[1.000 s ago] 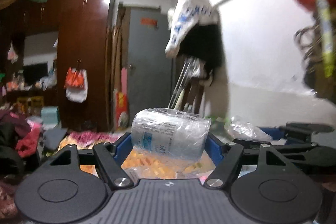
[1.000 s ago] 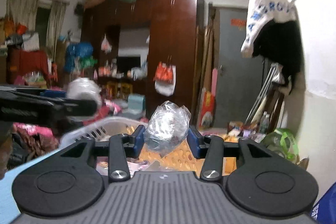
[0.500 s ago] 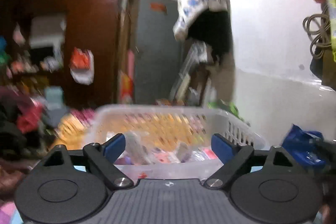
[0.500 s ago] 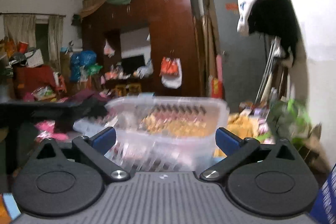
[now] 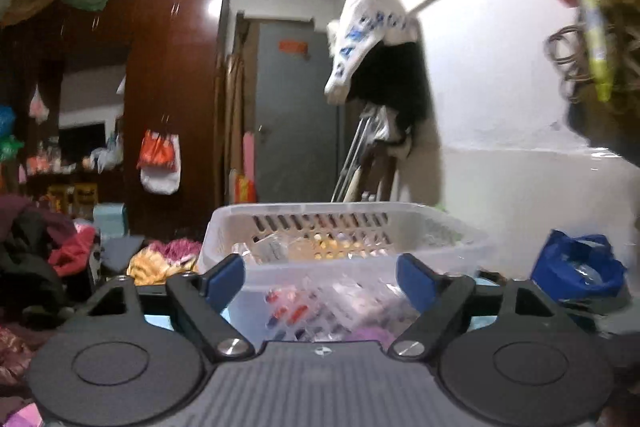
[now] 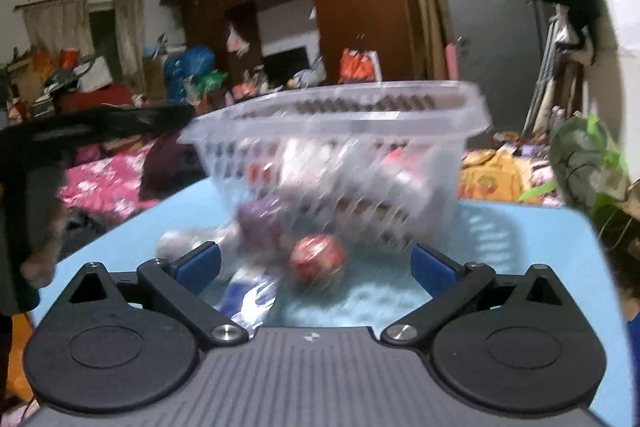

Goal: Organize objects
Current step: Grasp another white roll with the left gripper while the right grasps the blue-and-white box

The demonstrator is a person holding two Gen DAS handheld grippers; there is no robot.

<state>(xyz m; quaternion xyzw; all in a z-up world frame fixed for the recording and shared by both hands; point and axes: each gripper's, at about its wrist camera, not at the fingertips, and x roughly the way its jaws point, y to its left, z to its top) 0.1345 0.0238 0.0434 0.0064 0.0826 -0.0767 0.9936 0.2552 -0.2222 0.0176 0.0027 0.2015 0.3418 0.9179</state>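
Note:
A translucent white basket (image 5: 460, 239) stands straight ahead in the left wrist view, holding several wrapped packets (image 5: 272, 247). My left gripper (image 5: 320, 281) faces its near wall with jaws opening and nothing between the blue pads. In the right wrist view the same basket (image 6: 460, 99) sits on a light blue table (image 6: 520, 247). My right gripper (image 6: 316, 269) is open wide just above the table. Before it lie a red round item in clear wrap (image 6: 320, 253), a purple item (image 6: 260, 223) and a white and blue packet (image 6: 248, 295), all blurred.
A blue bag (image 5: 576, 267) lies right of the basket near the white wall. The left gripper's black body (image 6: 100, 123) and a hand (image 6: 40, 263) fill the right view's left side. Clothes and clutter surround the table; a dark wardrobe (image 5: 172, 107) stands behind.
A second ago each gripper was shut on a clear-wrapped bundle. Both bundles have left the jaws, both jaws have spread wide, and both grippers have sunk toward the basket and table.

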